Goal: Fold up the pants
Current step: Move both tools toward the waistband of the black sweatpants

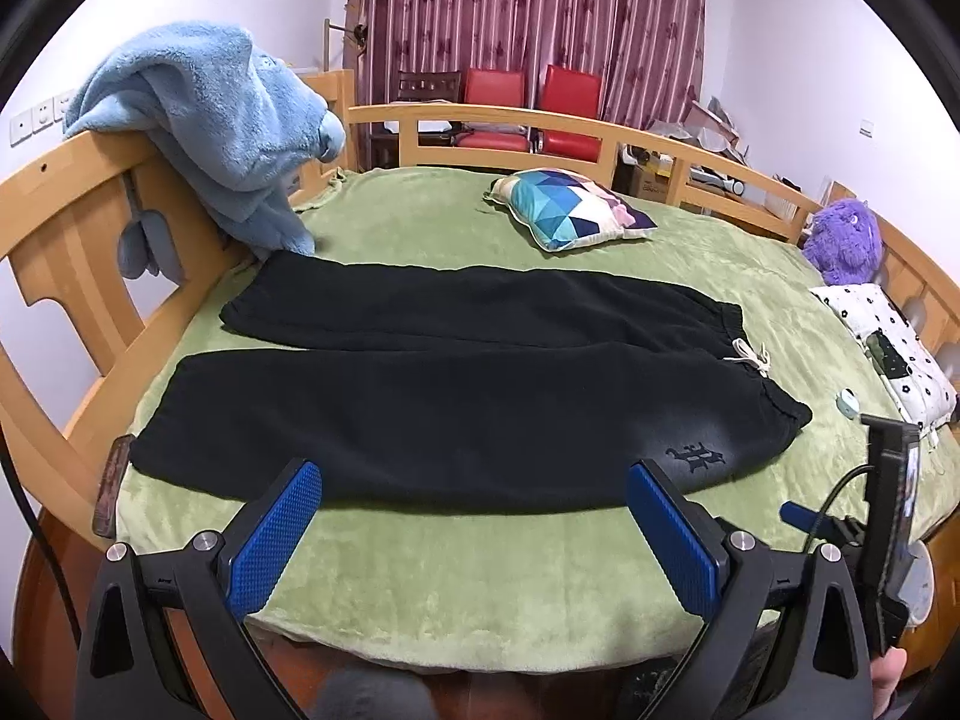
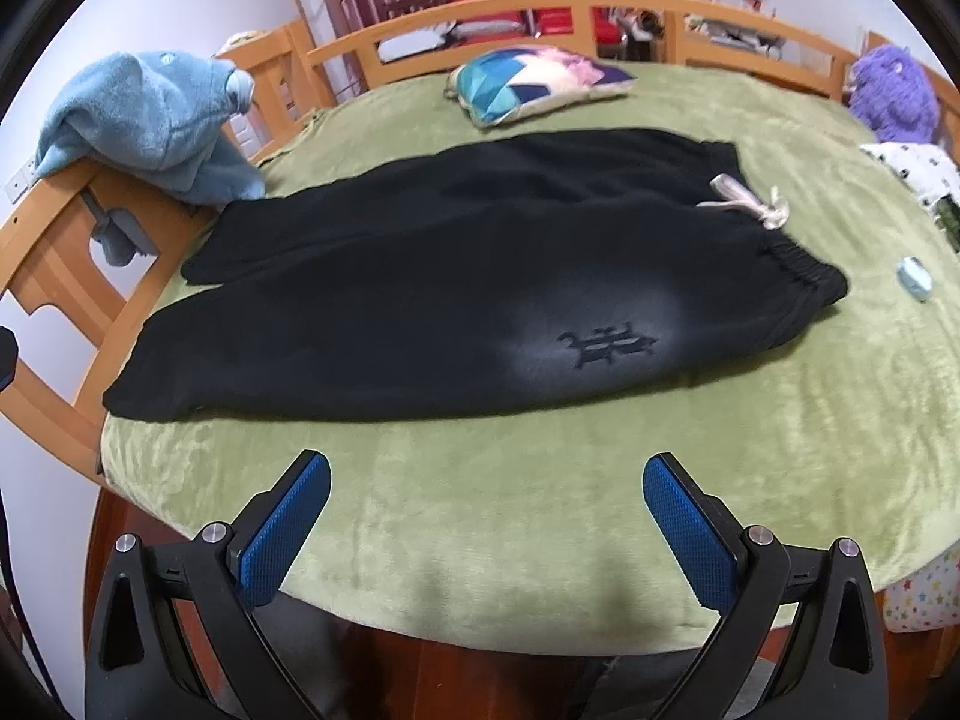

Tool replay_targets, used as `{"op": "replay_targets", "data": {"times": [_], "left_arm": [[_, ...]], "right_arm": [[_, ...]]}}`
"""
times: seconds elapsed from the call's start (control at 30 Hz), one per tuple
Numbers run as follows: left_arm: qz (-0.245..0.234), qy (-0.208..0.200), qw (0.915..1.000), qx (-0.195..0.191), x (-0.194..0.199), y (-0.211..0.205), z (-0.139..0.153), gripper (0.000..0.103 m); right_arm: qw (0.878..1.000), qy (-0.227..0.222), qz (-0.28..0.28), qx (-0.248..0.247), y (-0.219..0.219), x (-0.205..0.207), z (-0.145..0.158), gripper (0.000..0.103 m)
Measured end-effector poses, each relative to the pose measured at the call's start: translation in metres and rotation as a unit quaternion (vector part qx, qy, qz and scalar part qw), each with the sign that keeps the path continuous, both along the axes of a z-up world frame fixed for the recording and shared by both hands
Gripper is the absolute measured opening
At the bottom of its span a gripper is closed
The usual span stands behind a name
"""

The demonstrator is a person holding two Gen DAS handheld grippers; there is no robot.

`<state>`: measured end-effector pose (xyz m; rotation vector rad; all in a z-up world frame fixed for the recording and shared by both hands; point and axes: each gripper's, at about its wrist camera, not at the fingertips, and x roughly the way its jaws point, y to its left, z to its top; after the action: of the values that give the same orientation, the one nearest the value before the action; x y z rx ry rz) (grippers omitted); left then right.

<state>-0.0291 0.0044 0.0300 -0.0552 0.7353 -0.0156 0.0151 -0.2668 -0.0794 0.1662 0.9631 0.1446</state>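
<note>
Black pants spread flat on the green bed, both tools empty.
Matte, soft pants lie mid-bed, legs toward 9 o'clock, elastic waistband and pale drawstring toward 3 o'clock. Left tool and right tool hover spread wide, textured blue pads bare, over plush blanket; a fluffy purple toy is cut off at 2 o'clock.

A bed with a wooden frame is carrying a green blanket. Black pants are lying flat on it, unfolded. A colourful pillow, a purple plush toy, a dotted cloth and a small pale blue object are also lying there.
</note>
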Motion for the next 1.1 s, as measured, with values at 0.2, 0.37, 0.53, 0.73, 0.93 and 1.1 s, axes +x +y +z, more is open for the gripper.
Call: {"op": "replay_targets", "data": {"times": [0.2, 0.37, 0.53, 0.73, 0.93, 1.1], "left_arm": [[-0.009, 0.01, 0.9999, -0.01, 0.017, -0.005, -0.01, 0.102], [-0.012, 0.03, 0.9994, -0.014, 0.037, -0.01, -0.027, 0.102], [-0.005, 0.06, 0.998, -0.019, 0.059, -0.012, -0.051, 0.102], [-0.003, 0.1, 0.9949, -0.014, 0.083, -0.017, -0.088, 0.102], [-0.009, 0.109, 0.9939, -0.006, 0.097, -0.019, -0.106, 0.101], [-0.004, 0.113, 0.9935, -0.012, 0.104, -0.014, -0.111, 0.101]], "right_arm": [[1.0, 0.019, 0.0, 0.007, 0.001, 0.014, -0.013, 0.102], [0.999, 0.029, -0.011, 0.005, -0.006, 0.023, -0.019, 0.102], [0.999, 0.03, -0.022, -0.003, -0.014, 0.028, -0.021, 0.102], [0.999, 0.038, -0.035, -0.014, -0.02, 0.035, -0.026, 0.102], [0.998, 0.043, -0.044, -0.017, -0.021, 0.047, -0.03, 0.102], [0.998, 0.045, -0.041, -0.024, -0.015, 0.052, -0.033, 0.102]]}}
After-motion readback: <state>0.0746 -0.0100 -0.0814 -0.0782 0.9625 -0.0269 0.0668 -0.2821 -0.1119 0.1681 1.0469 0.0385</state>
